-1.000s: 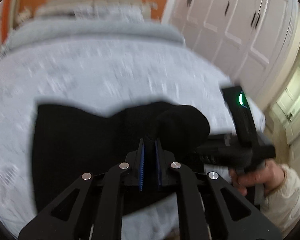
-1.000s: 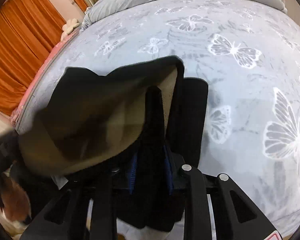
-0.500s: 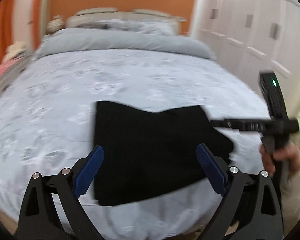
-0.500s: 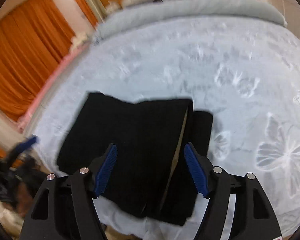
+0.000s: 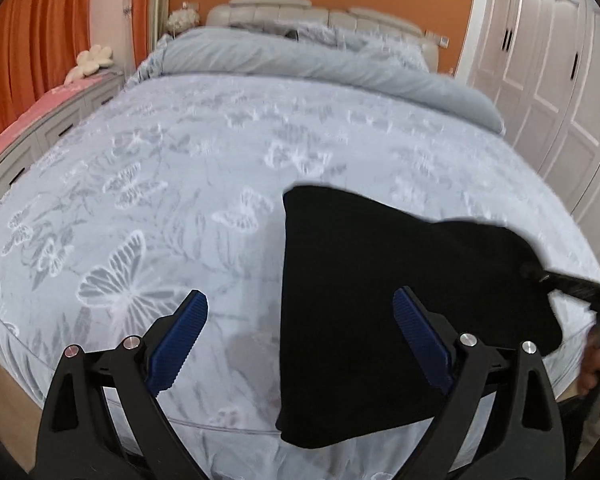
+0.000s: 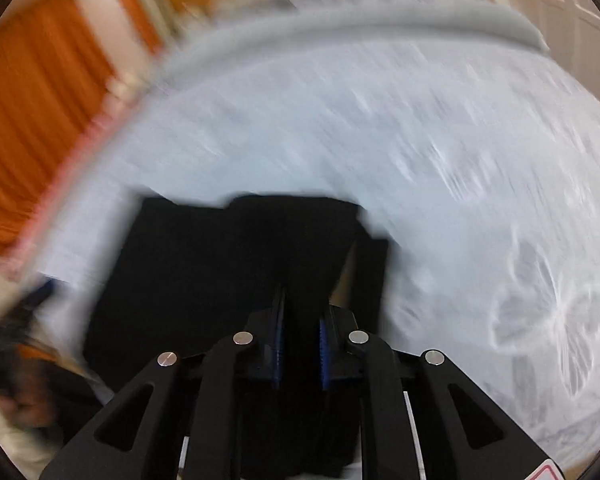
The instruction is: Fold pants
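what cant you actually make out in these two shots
- Right wrist view: motion blur smears the bedspread; the grip of the right tongs on the black pants is unclear.
- Left wrist view: the open left tongs cover the pants' near edge; the frame's right edge cuts off the right tongs.
- Fold layers: black fabric shows none.

Black pants (image 5: 380,300) on a pale blue-grey bedspread (image 5: 180,184) (white butterfly print); orange curtains (image 5: 28,52).

Both wrist cameras look from the bed's (image 5: 180,184) foot edge toward its headboard (image 5: 316,10), close above the pants (image 5: 372,280). Both views share bed and pants.
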